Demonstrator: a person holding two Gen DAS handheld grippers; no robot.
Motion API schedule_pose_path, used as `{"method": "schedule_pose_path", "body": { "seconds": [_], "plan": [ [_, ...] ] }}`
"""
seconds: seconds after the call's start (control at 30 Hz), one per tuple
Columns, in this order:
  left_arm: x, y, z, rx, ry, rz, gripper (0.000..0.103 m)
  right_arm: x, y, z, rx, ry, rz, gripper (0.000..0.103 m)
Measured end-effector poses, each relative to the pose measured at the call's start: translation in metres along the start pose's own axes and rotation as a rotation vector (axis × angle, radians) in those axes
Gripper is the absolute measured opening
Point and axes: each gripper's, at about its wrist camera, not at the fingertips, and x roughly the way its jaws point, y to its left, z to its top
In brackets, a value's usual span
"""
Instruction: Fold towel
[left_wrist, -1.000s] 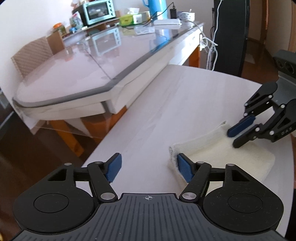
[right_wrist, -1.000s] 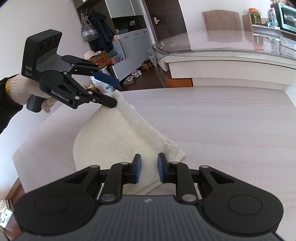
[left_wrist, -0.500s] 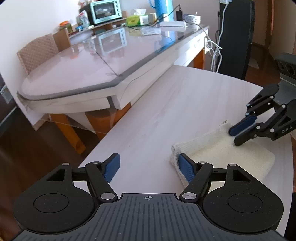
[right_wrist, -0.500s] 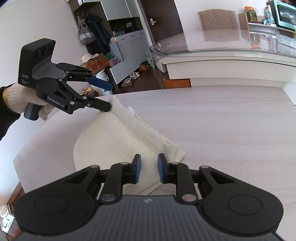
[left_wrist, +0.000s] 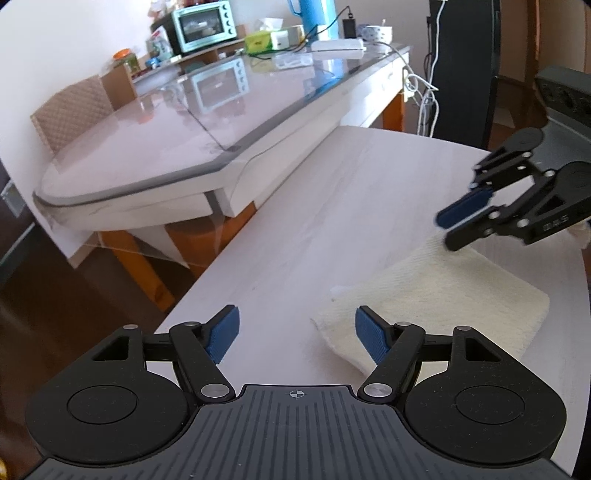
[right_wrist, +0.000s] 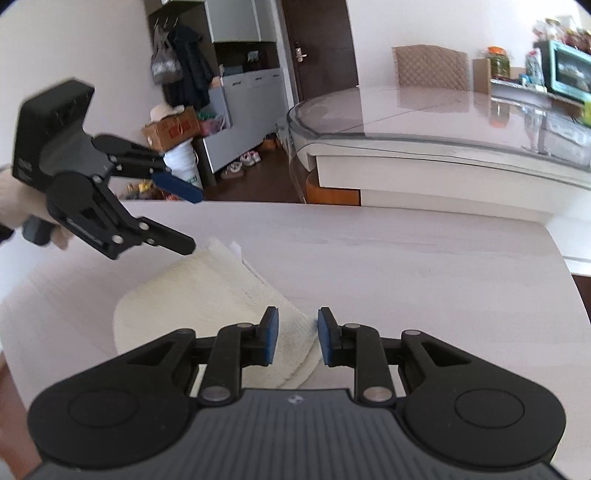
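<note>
Folded cream terry towel (left_wrist: 436, 295) flat on pale bench (left_wrist: 332, 206). Left gripper (left_wrist: 295, 332) fingers wide, right gripper (right_wrist: 295, 334) fingers narrow, both empty beside towel. Likely next: smoothing or regrasping an edge.

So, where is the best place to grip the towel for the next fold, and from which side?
Probably the near corners of the towel, where the layered edge lifts slightly off the table. The left gripper and right gripper are both open and could each slide one finger under that edge from the outer end, coming in low.
</note>
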Motion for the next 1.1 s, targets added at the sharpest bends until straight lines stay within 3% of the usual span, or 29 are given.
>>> {"method": "schedule_pose_path", "body": {
  "seconds": [0.03,0.2,0.33,0.67,1.0,1.1],
  "plan": [
    [0.0,0.0,-0.001,-0.001,0.003,0.0,0.075,0.001,0.001,0.0,-0.008,0.004,-0.006,0.017],
    [-0.002,0.008,-0.008,-0.023,0.006,0.017,0.075,-0.008,0.003,-0.004,-0.005,-0.02,-0.023,0.012],
    [-0.004,0.012,-0.013,-0.041,0.005,0.02,0.075,-0.027,0.003,-0.007,0.023,-0.068,-0.036,0.012],
    [-0.01,-0.006,-0.015,-0.032,-0.032,-0.071,0.075,-0.024,-0.012,-0.023,0.084,-0.027,-0.067,0.013],
    [0.018,-0.011,-0.027,-0.022,0.05,-0.008,0.075,-0.023,-0.015,-0.029,0.09,-0.016,-0.08,0.021],
    [0.016,-0.01,-0.029,-0.036,0.038,-0.007,0.075,-0.03,-0.014,-0.028,0.099,-0.038,-0.079,0.023]
  ]
}}
